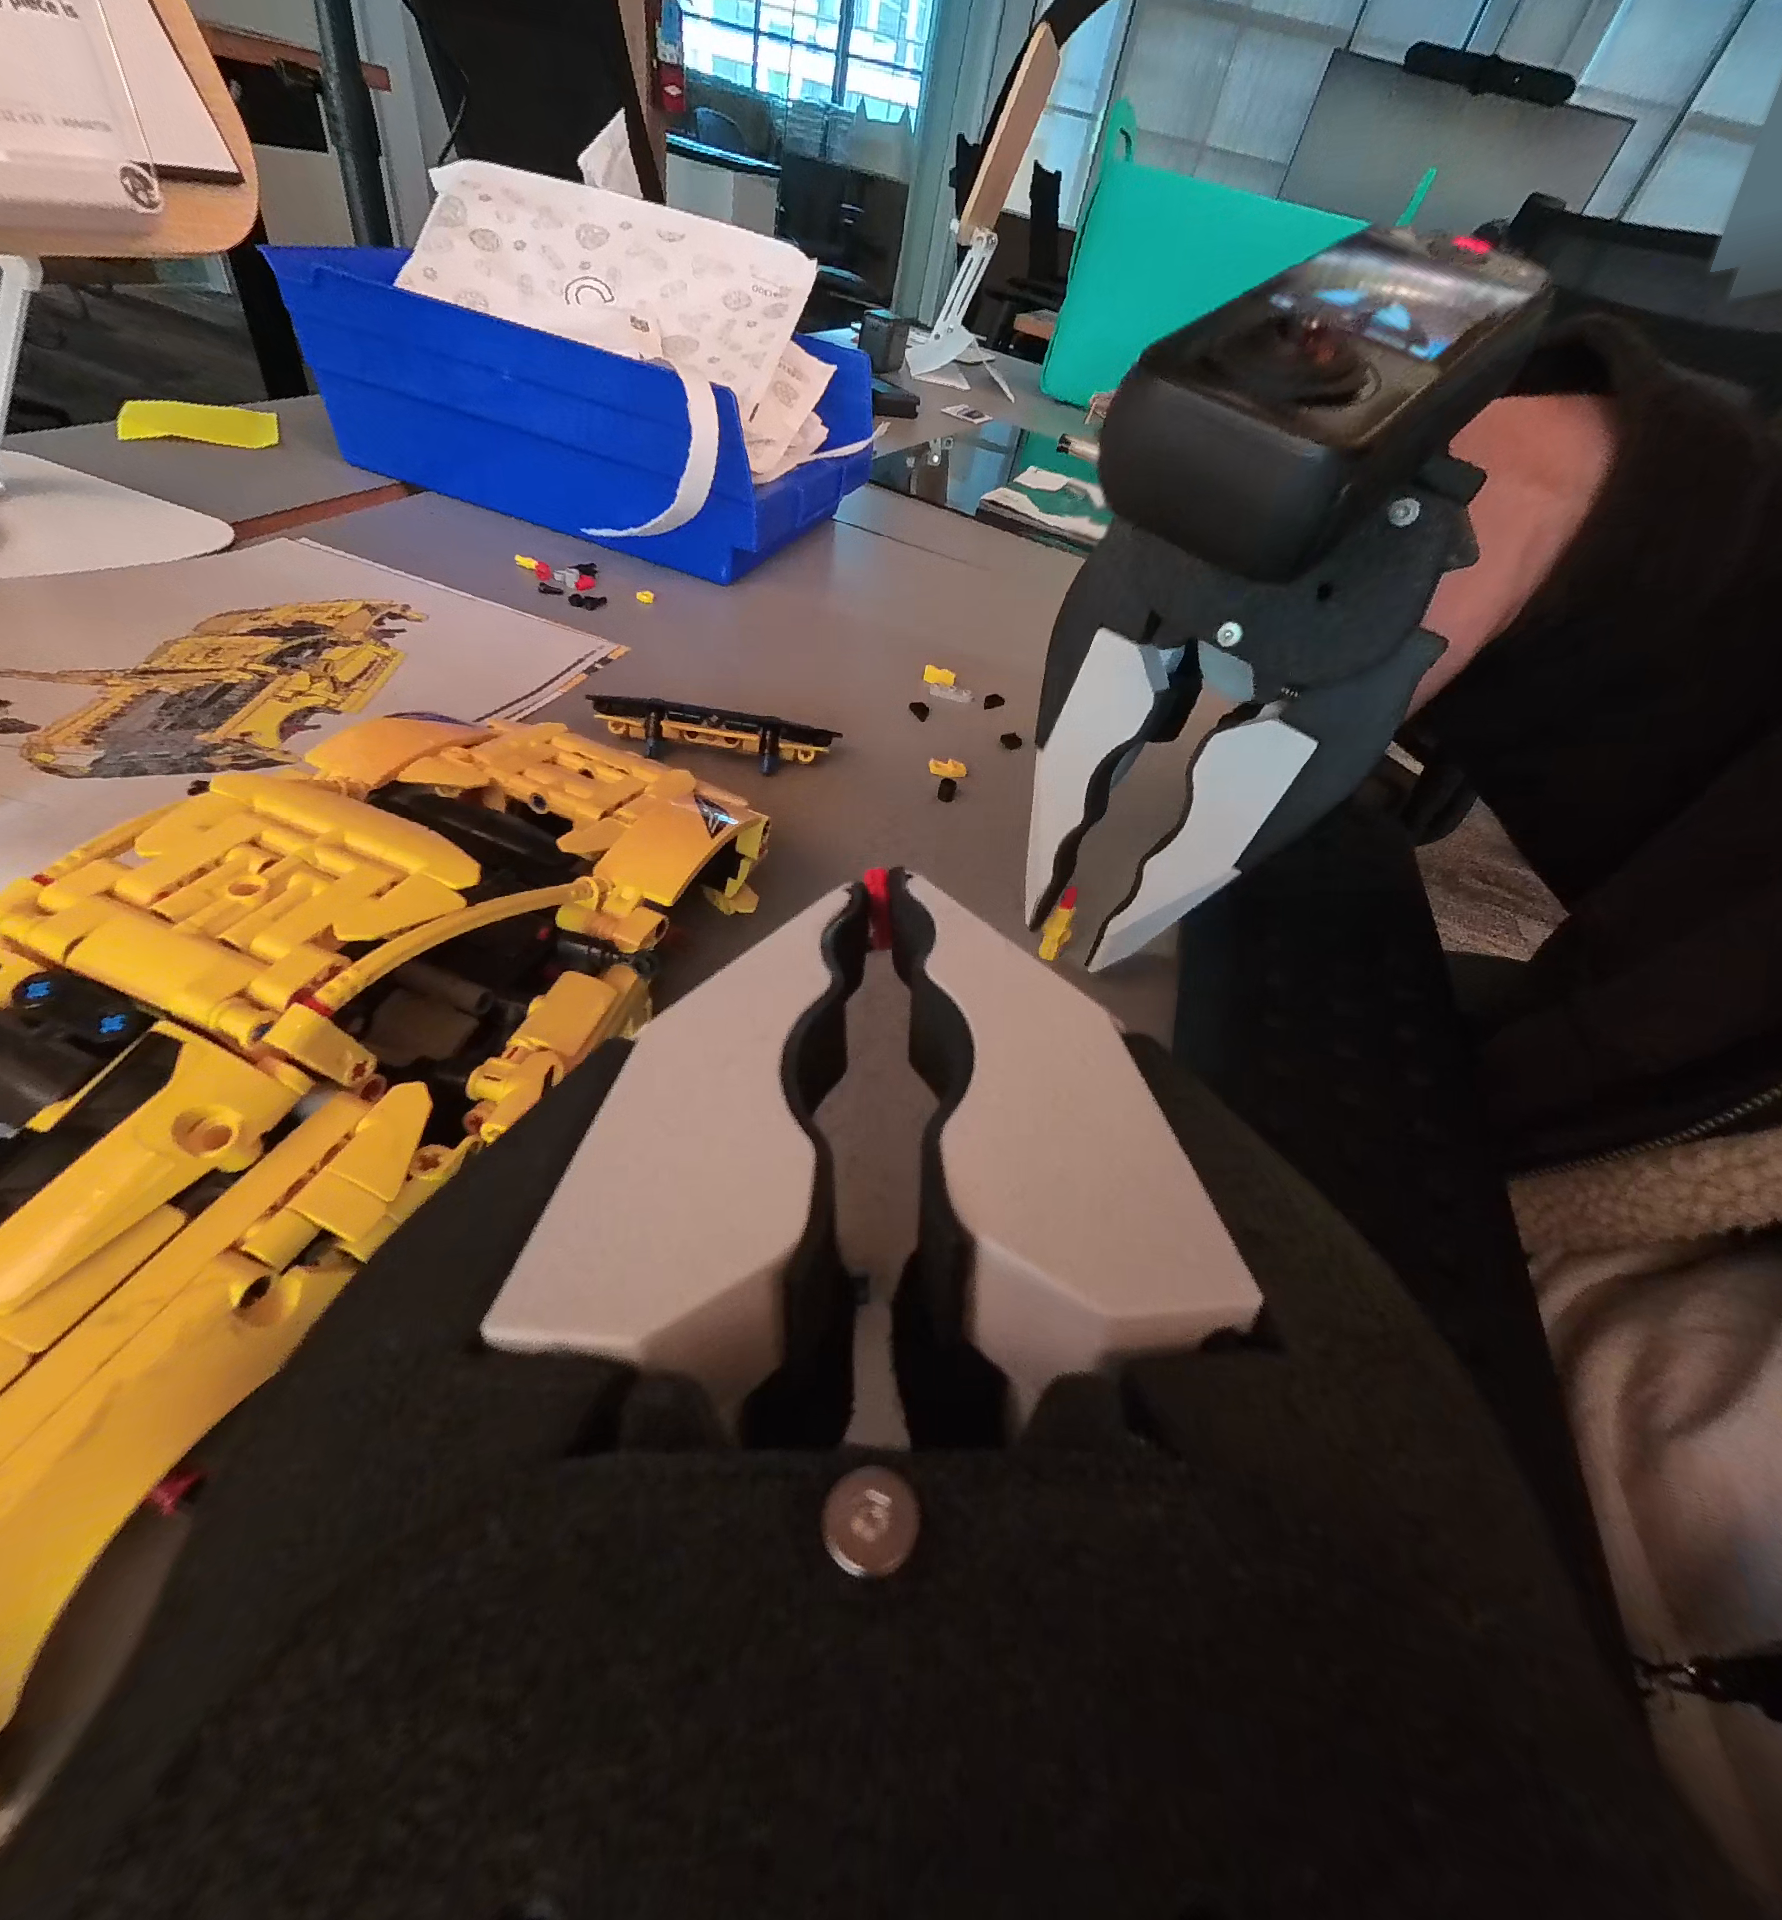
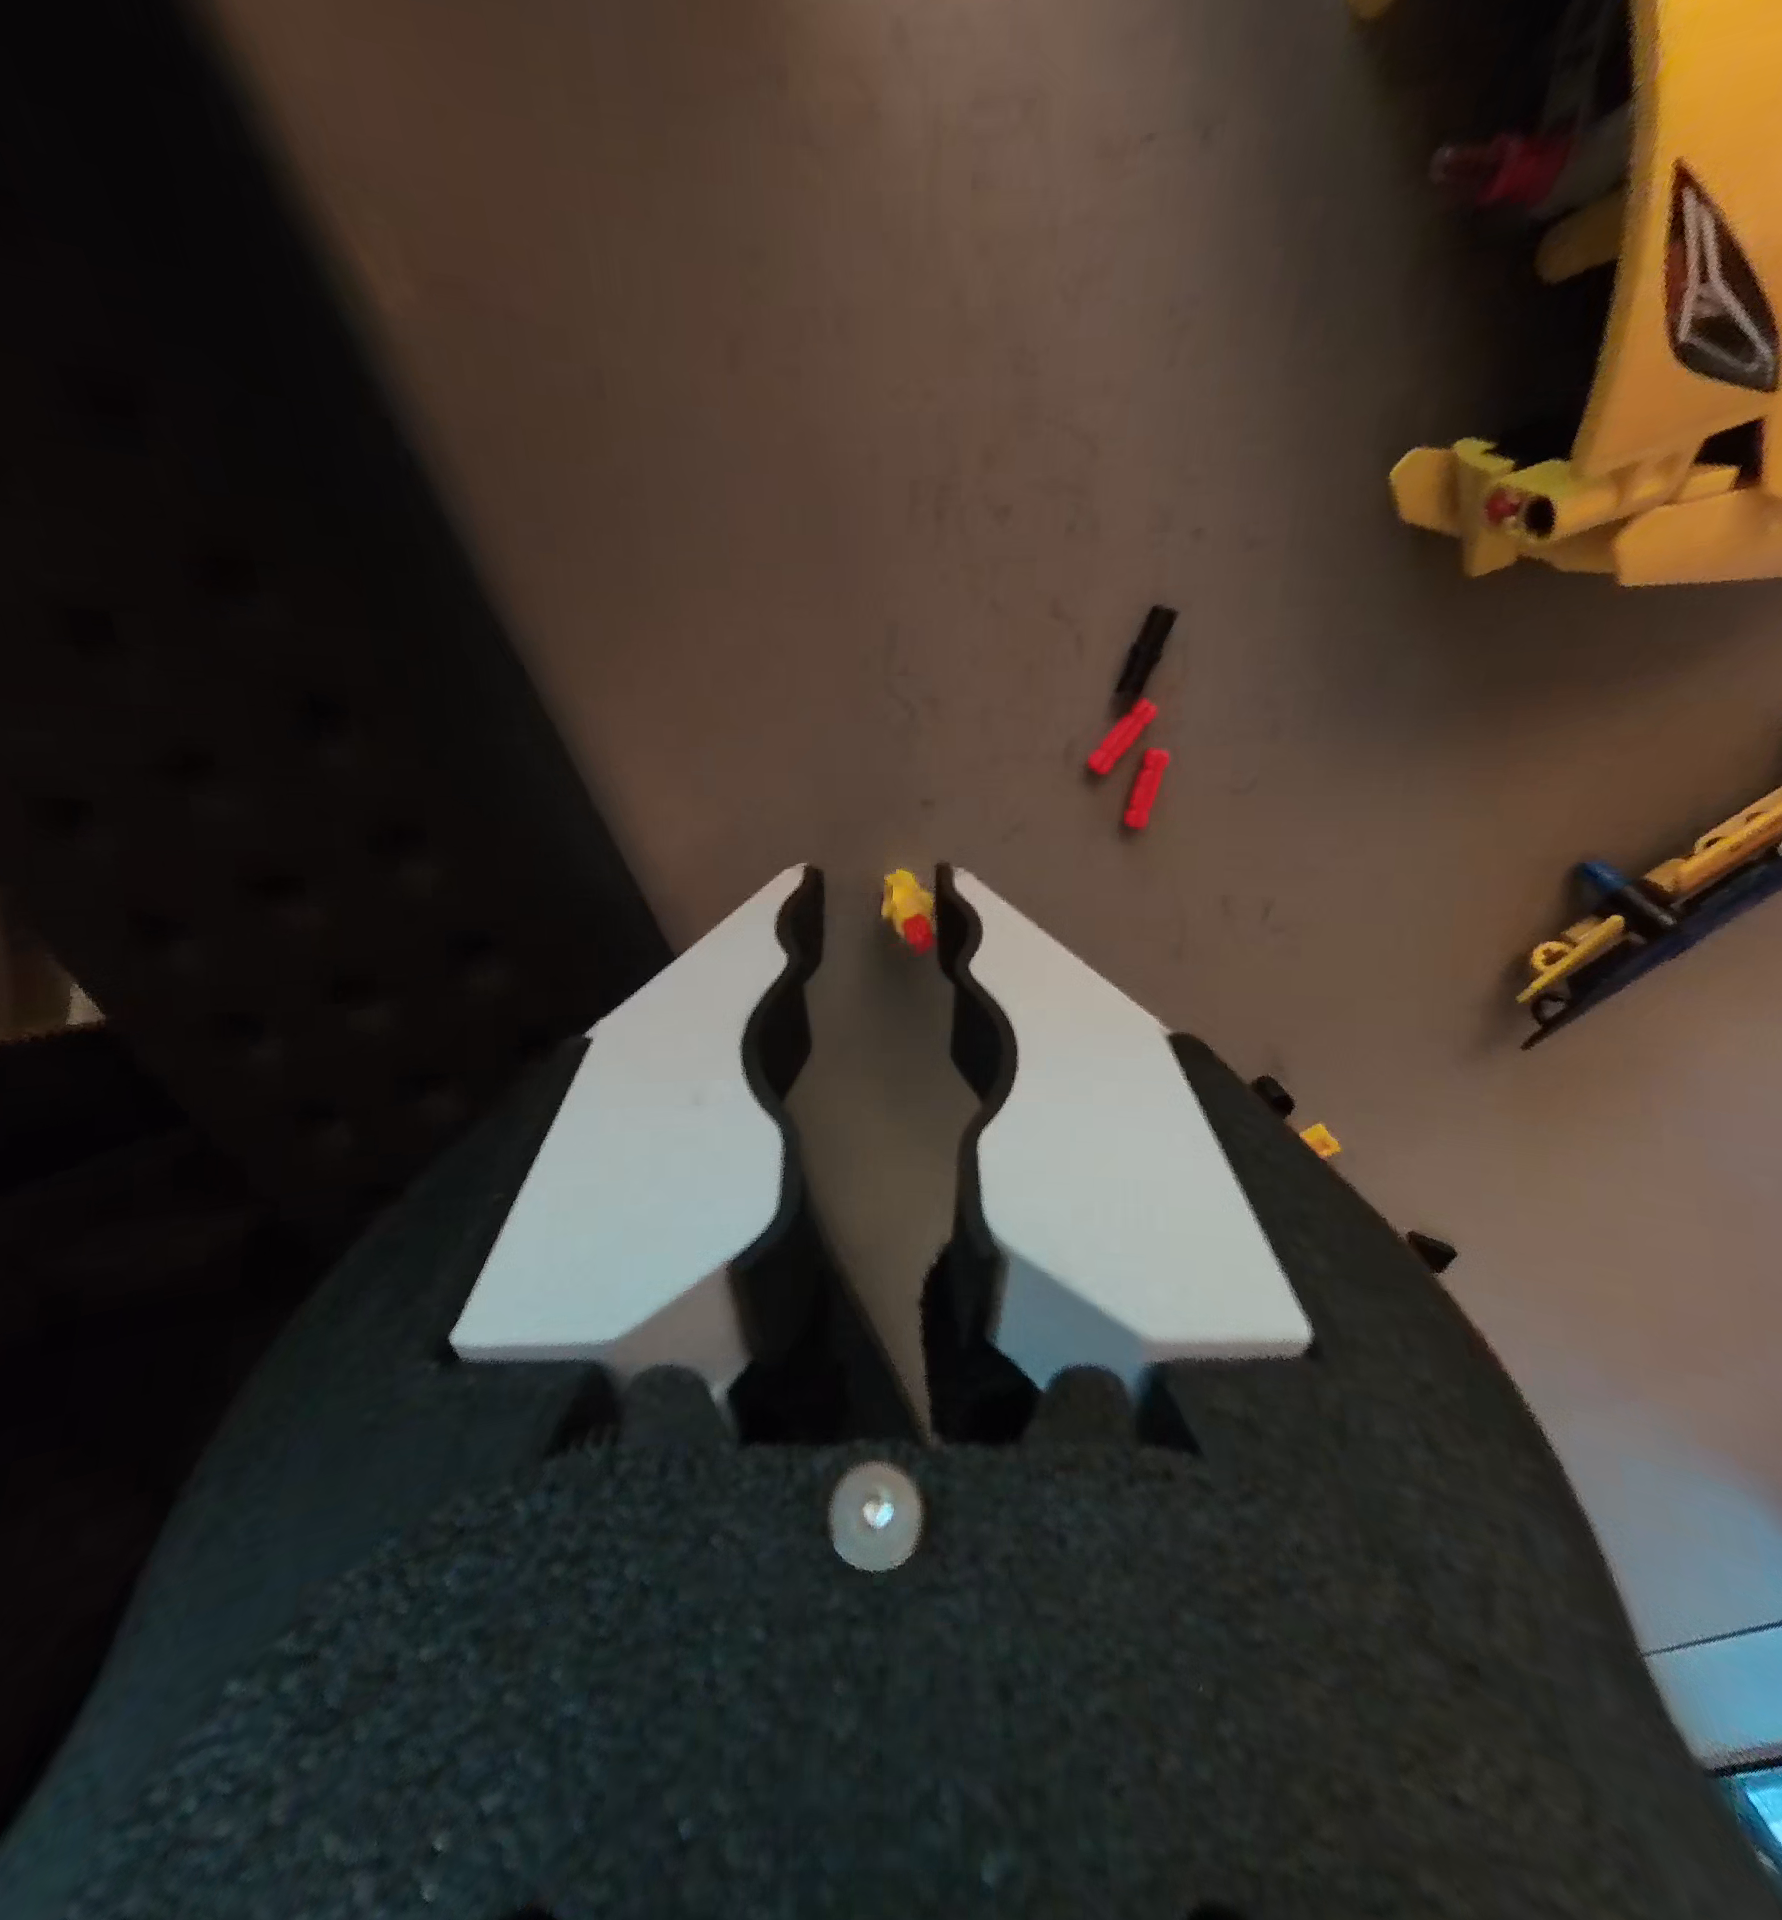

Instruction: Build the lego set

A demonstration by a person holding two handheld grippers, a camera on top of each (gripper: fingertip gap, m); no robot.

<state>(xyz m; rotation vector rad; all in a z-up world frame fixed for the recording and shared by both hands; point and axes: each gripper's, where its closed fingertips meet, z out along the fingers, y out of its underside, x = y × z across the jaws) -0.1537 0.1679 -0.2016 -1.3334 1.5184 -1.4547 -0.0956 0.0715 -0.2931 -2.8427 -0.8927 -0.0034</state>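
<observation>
The left gripper [image 1: 874, 896] is pointing forward with its fingers nearly together, pinching something small and red at the tips, while the right gripper [image 2: 874, 883], gripped in a dark-sleeved hand [image 1: 1531, 488], is angling steeply downward with its fingers parted a little.

An office: behind the grey table [image 1: 866, 623] stand large windows [image 1: 814, 52], desks and glass partitions [image 1: 1489, 104].

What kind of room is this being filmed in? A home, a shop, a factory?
Most likely an office or lab workspace. A grey desk holds a half-built yellow lego car and a blue parts bin, and behind them stand large windows and more desks with dark chairs.
</observation>
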